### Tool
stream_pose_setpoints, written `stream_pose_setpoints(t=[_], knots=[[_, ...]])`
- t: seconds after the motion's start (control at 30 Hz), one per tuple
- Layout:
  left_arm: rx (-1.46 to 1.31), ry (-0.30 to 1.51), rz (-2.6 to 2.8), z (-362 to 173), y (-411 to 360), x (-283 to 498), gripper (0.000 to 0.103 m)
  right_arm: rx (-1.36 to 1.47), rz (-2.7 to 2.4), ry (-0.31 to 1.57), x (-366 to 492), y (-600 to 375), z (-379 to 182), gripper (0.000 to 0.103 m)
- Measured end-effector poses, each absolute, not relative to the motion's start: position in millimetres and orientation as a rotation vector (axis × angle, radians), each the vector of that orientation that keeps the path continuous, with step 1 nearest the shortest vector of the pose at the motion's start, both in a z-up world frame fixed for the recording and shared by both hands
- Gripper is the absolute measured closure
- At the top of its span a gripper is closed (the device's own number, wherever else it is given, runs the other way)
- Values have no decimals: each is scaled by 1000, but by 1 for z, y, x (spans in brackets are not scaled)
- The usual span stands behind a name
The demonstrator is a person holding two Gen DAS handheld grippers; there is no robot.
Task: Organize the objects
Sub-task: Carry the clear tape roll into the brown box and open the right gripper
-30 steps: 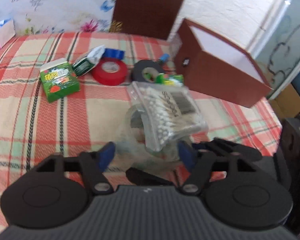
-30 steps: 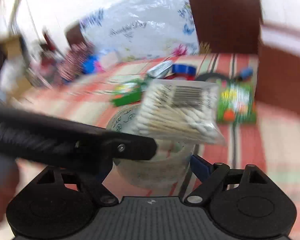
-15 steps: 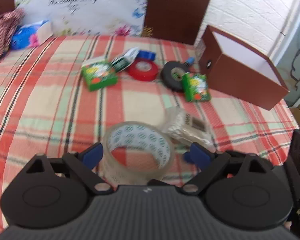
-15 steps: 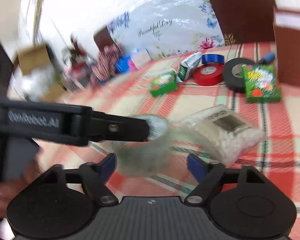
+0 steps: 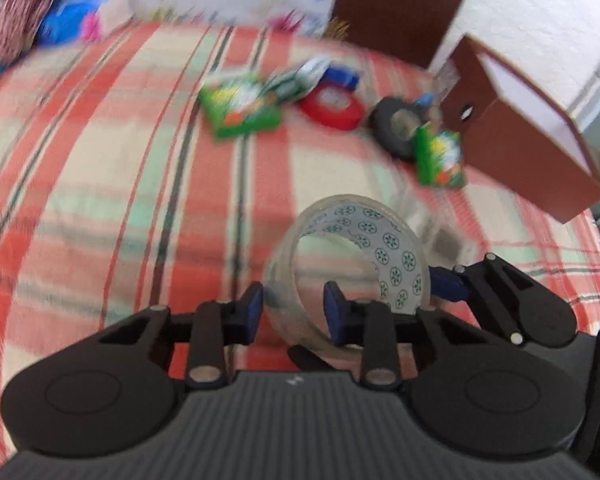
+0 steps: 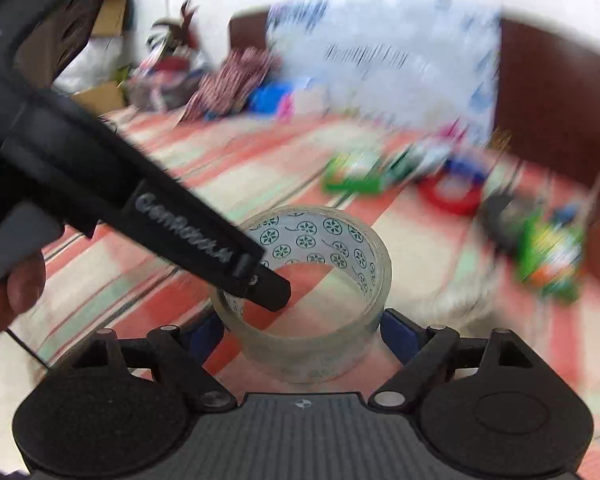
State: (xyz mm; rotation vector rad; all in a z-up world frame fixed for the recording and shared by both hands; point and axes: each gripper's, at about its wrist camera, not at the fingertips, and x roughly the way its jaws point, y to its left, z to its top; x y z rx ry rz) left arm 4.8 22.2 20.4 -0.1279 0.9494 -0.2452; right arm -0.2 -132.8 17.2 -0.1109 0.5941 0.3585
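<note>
Left wrist view: brown box (image 5: 512,128) open at far right of plaid-clothed table (image 5: 100,168), nothing seen inside from this angle; green packets (image 5: 240,106), red tape (image 5: 332,105) and black tape (image 5: 394,130) loose on cloth near it, so sorting judged barely begun. Clear tape roll (image 5: 348,268) up off cloth, pinched through its wall by left gripper (image 5: 294,308), one pad (image 5: 336,310) inside ring and one outside. Right wrist view: right gripper (image 6: 302,330) spread around same roll's outside, contact not discernible; left tool reaching in diagonally from upper left.
</note>
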Motion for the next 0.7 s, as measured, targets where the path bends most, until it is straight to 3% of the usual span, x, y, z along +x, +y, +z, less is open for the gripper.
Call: stream_pose_setpoints(t=[0.17, 0.37, 0.6, 0.7], knots=[[-79, 810, -451, 77, -55, 45, 68, -179, 108, 383, -6, -201, 67, 18], [33, 672, -681, 114, -204, 92, 68, -188, -185, 324, 3, -329, 104, 18], [63, 669, -816, 104, -339, 138, 67, -113, -384, 383, 28, -459, 102, 18], [87, 717, -808, 83, -370, 145, 61, -95, -419, 433, 40, -487, 87, 15]])
